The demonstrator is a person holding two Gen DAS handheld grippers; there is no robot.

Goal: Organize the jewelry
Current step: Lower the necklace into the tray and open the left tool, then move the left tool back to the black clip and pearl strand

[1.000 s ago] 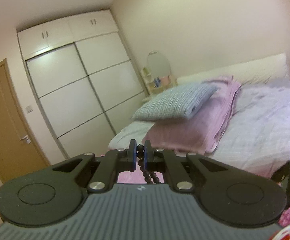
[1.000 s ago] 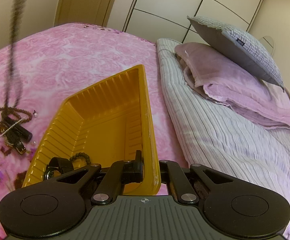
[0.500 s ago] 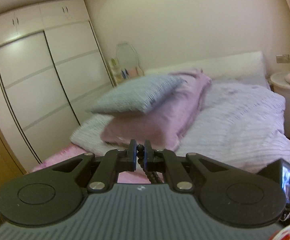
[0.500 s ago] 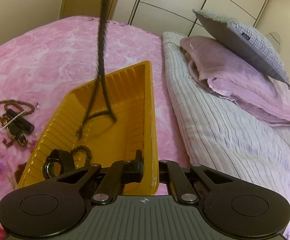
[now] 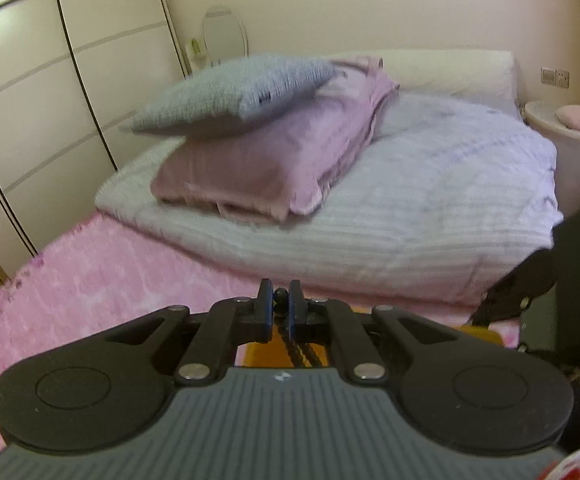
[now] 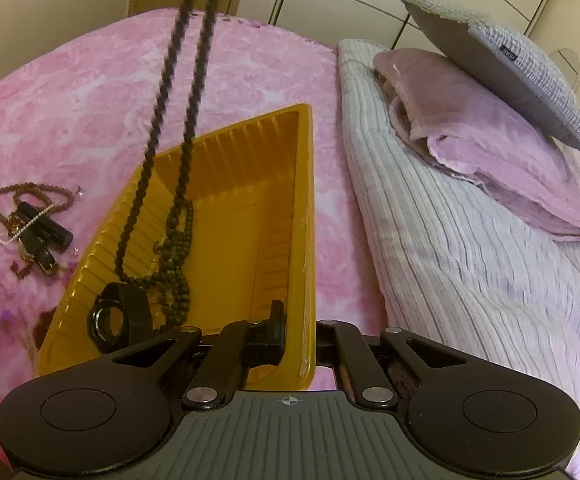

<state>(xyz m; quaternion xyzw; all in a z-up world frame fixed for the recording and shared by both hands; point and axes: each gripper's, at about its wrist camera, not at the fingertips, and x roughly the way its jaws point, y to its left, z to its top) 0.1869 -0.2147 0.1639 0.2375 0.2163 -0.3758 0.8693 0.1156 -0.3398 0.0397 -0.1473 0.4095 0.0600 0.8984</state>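
Beads, dark and round, form a long necklace point(image 6: 177, 128) pinched in the left gripper's point(image 5: 279, 307) narrow jaws, its lower loops pooled inside the ribbed yellow plastic tray point(image 6: 229, 216). Right gripper point(image 6: 296, 322) jaws clamp the tray's near right wall on the fuzzy pink bed cover point(image 6: 89, 92).

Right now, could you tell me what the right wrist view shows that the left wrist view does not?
Only the right view shows the tray's inside, where the necklace's lower end pools beside a black ring, the loose jewelry on the pink blanket, and the right gripper pinching the tray wall. Only the left view shows the left gripper clamped on a bead, and the nightstand. Both show necklace, tray, pillows and wardrobe.
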